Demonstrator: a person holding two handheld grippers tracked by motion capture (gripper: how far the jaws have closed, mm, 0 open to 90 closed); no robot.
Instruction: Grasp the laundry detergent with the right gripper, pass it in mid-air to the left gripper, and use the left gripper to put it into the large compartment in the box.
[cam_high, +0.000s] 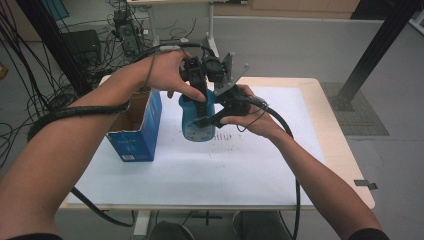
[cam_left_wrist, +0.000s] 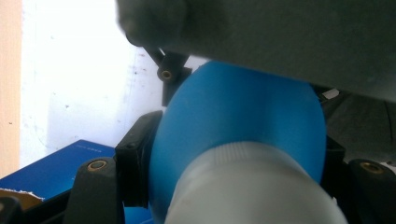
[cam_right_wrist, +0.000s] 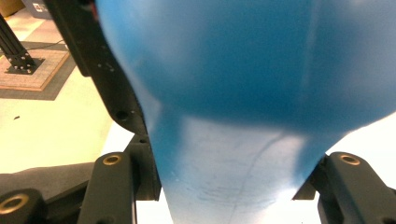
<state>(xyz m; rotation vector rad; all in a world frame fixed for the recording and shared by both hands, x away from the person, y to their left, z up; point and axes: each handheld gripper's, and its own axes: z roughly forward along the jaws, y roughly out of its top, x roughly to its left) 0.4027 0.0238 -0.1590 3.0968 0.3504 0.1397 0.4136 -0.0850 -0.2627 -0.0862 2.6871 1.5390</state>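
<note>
One blue bottle (cam_high: 196, 120) was held above the white sheet (cam_high: 200, 160) on the table (cam_high: 345, 150), just to the right of the open blue box (cam_high: 137, 135). This bottle serves as the landmark below.

The left gripper (cam_high: 200, 80) came down on the bottle from above, and its jaws were clenched on the upper part. In the left gripper view the blue body (cam_left_wrist: 238, 116) sat between the two black jaws, with a pale cap or neck (cam_left_wrist: 252, 186) nearest the camera. The right gripper (cam_high: 212, 119) met the bottle from its right side, jaws clenched on the body. In the right gripper view the blue wall (cam_right_wrist: 243, 93) spanned the gap between the jaws.

The bottle's long axis stood close to upright, tilted slightly. Both hands were at the bottle and neither was clearly nearer. The coming move likely depends on the left gripper's alignment with that axis, since it grips the cap end while the right steadies the body.

Count: one bottle, one box, two grippers.
</note>
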